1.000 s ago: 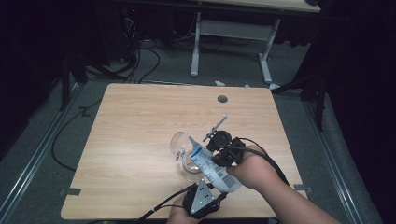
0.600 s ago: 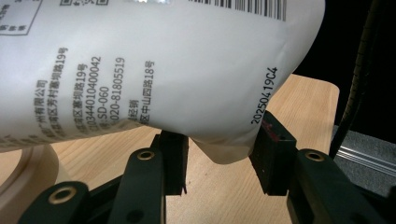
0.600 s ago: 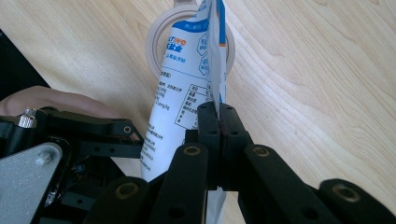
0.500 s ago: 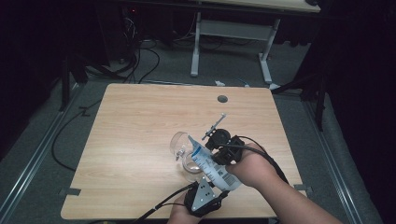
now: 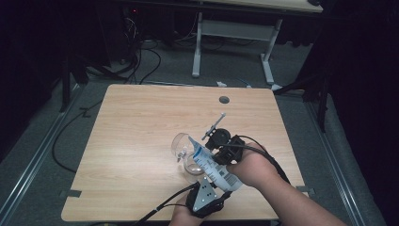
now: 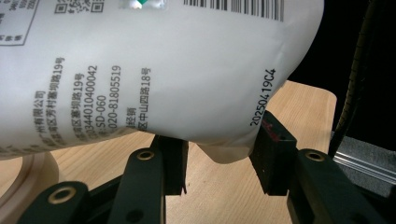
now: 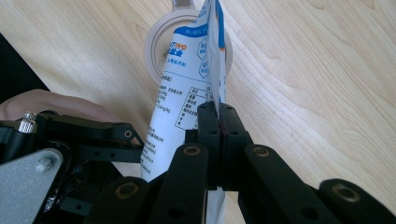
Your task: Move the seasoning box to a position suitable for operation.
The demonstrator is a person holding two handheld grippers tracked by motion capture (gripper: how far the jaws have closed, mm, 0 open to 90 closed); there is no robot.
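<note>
right gripper (image 7: 218,122) fingers clenched on pouch (image 5: 212,163) edge; left gripper (image 6: 218,161) fingers straddle its bottom, contact unclear; glass jar (image 5: 184,149) partly hidden.

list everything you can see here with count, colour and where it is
pouch: one, white with blue print, tilted over the jar
glass jar: one, clear, near-middle of the table
table: one, light wood, centre of the floor
table hole: one, dark, far edge of the table
desk frame: one, white-legged, behind the table
floor cables: several, black, far left
right gripper: one, black, shut on the pouch's edge
left gripper: one, black, jaws either side of the pouch's bottom
right hand: one, near right edge
</note>
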